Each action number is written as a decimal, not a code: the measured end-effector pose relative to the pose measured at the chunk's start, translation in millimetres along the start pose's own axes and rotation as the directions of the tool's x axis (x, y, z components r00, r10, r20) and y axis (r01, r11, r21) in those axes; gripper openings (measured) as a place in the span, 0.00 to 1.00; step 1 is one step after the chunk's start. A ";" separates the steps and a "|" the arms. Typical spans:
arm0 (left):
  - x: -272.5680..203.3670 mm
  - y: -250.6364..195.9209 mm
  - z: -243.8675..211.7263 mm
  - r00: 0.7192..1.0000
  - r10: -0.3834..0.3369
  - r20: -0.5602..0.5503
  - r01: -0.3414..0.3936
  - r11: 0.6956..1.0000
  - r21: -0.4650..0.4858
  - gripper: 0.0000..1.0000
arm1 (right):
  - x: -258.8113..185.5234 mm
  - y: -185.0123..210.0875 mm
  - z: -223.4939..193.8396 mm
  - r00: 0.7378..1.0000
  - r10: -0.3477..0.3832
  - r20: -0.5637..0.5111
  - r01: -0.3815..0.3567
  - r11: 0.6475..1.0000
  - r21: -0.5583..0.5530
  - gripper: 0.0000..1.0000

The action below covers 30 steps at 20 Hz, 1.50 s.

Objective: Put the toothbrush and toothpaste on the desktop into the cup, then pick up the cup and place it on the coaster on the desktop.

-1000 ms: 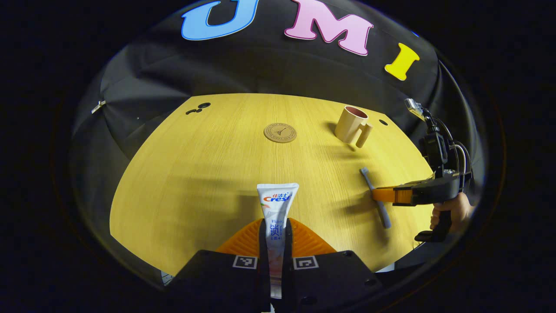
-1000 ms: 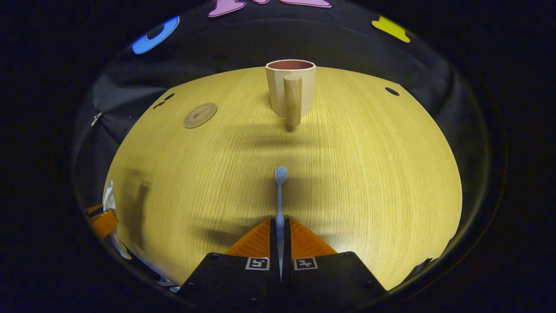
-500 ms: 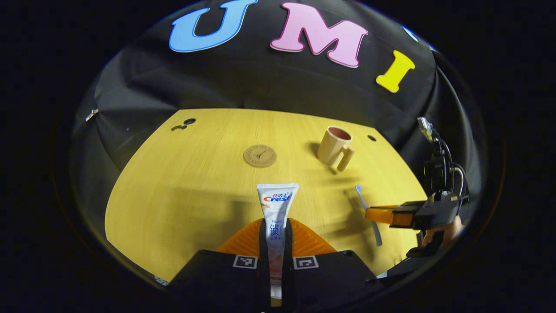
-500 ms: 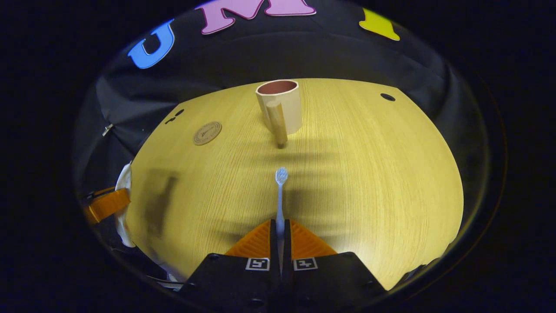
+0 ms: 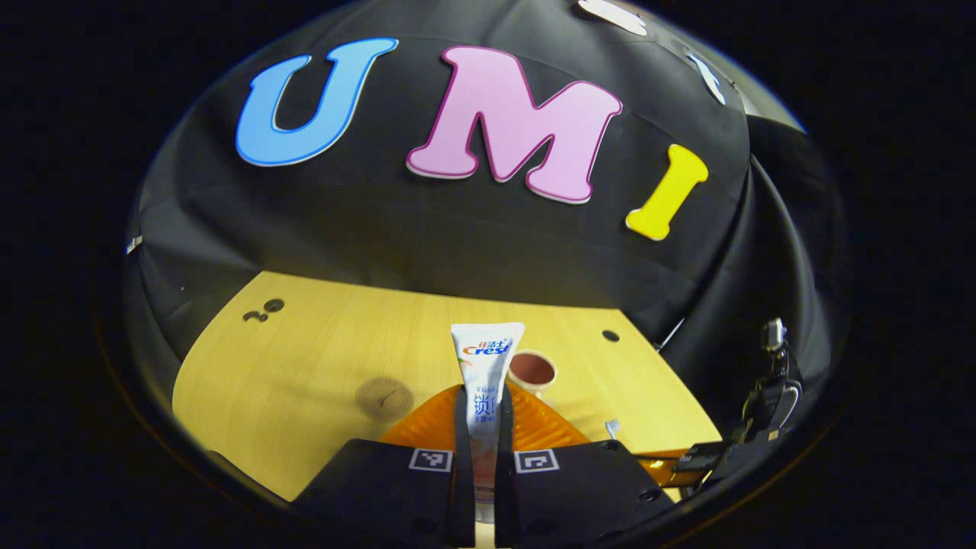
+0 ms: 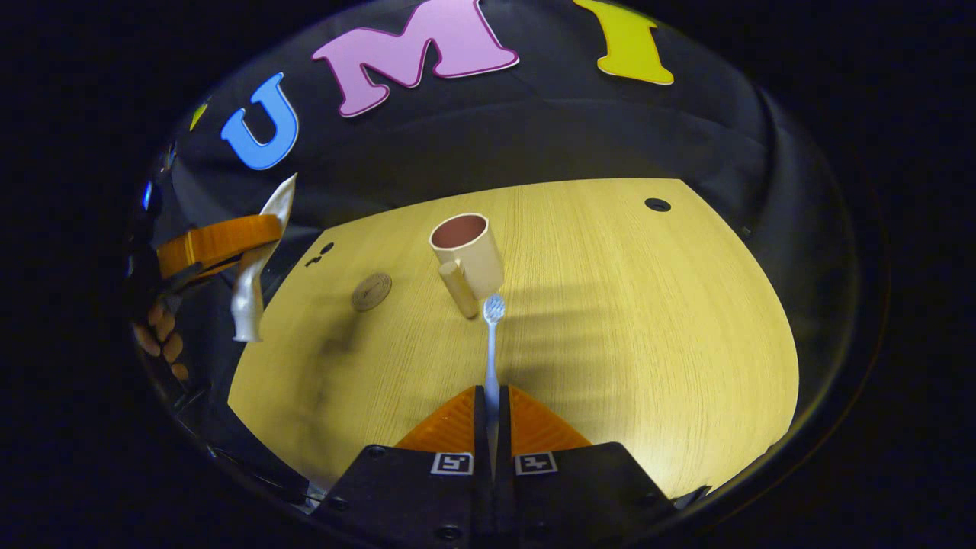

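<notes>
Presently: toothpaste tube [image 5: 485, 358], soft, light, is clamped by the left gripper [image 5: 480, 427]; toothbrush [image 6: 492, 358], slim, stiff, by the right gripper [image 6: 492, 415]; cup [image 6: 467, 255] ahead, rigid, handled.

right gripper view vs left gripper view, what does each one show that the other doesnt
Right gripper view alone: a hand holding the left hand-held gripper, the toothpaste seen edge-on, and the cup's handle. Left gripper view alone: the toothpaste's printed front, between orange fingers. Both: table, cup, coaster and toothbrush.
</notes>
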State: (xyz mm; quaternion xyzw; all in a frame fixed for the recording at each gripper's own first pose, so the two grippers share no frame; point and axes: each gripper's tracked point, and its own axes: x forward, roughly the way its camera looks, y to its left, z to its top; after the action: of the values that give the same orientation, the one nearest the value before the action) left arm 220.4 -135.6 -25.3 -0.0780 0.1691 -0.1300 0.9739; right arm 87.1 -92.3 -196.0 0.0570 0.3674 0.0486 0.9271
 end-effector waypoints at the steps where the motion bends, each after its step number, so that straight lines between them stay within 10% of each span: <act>1: 13.0 -7.8 10.6 1.000 -0.015 0.014 0.014 1.000 0.003 0.16 | -3.6 -4.1 5.7 1.000 0.002 0.015 -0.002 1.000 -0.012 0.05; 12: 149.8 -74.4 51.2 0.966 -0.181 0.186 0.176 0.983 0.045 0.15 | -1.2 -39.0 52.3 0.995 0.017 0.098 -0.011 0.998 -0.064 0.05; 26: 203.9 -39.2 -27.6 0.964 -0.131 0.229 0.111 0.989 0.100 0.19 | 37.7 -40.9 50.7 0.995 0.056 0.081 -0.049 0.995 -0.085 0.05; 28: 201.9 -37.6 -38.6 0.968 -0.133 0.215 0.109 0.987 0.118 0.25 | 41.6 -39.9 52.2 0.995 0.061 0.084 -0.053 0.994 -0.091 0.05; 30: 196.0 -36.2 -36.4 0.968 -0.118 0.222 0.088 0.986 0.142 0.55 | 43.9 -38.3 56.8 0.994 0.063 0.095 -0.055 0.994 -0.089 0.05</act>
State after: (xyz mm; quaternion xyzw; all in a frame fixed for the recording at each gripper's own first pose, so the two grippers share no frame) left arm 377.6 -228.9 -112.7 -0.0371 0.0421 -0.1815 0.9818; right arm 159.8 -128.4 -189.9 0.0298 0.3174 0.0890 0.9436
